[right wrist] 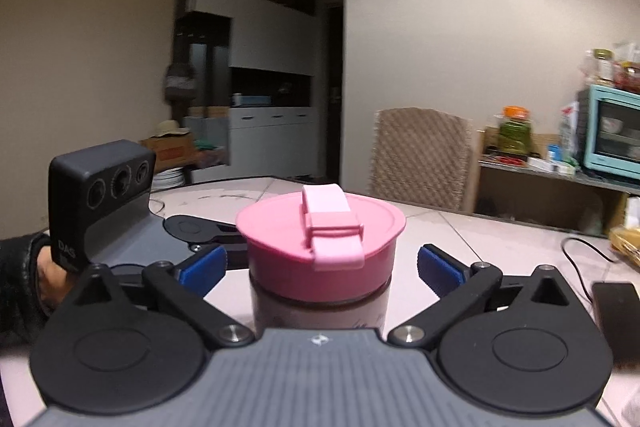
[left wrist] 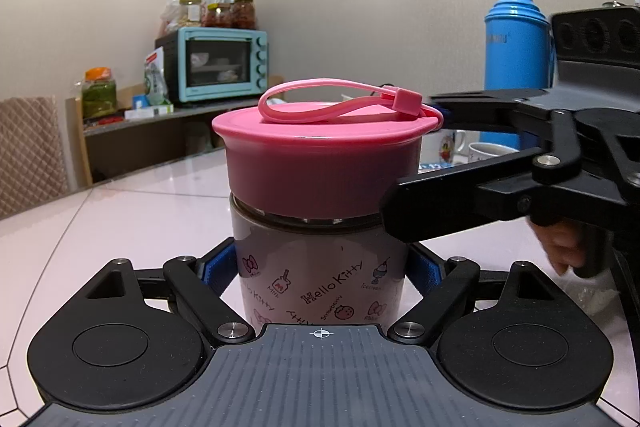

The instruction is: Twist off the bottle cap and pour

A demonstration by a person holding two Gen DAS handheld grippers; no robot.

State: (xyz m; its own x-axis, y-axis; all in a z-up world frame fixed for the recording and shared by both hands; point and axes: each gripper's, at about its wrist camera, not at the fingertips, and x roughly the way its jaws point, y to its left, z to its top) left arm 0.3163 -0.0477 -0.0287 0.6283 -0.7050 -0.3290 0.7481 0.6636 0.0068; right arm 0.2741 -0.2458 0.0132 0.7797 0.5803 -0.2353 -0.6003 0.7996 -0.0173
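A Hello Kitty bottle (left wrist: 320,279) with a wide pink screw cap (left wrist: 320,163) and a pink carry strap (left wrist: 332,99) stands upright on the pale tiled table (left wrist: 120,219). My left gripper (left wrist: 322,267) is shut on the bottle's body, its blue pads (left wrist: 216,267) pressing both sides below the cap. In the right wrist view my right gripper (right wrist: 320,263) is open. Its blue pads (right wrist: 204,265) flank the cap (right wrist: 320,247) with a gap on each side. In the left wrist view the right gripper (left wrist: 414,159) comes in from the right at cap height.
A blue thermos (left wrist: 516,59) and mugs (left wrist: 492,149) stand behind the bottle at right. A teal toaster oven (left wrist: 216,67) and jars sit on a shelf beyond the table. A chair back (right wrist: 420,155), a black cable (right wrist: 580,251) and a dark object (right wrist: 616,307) lie farther off.
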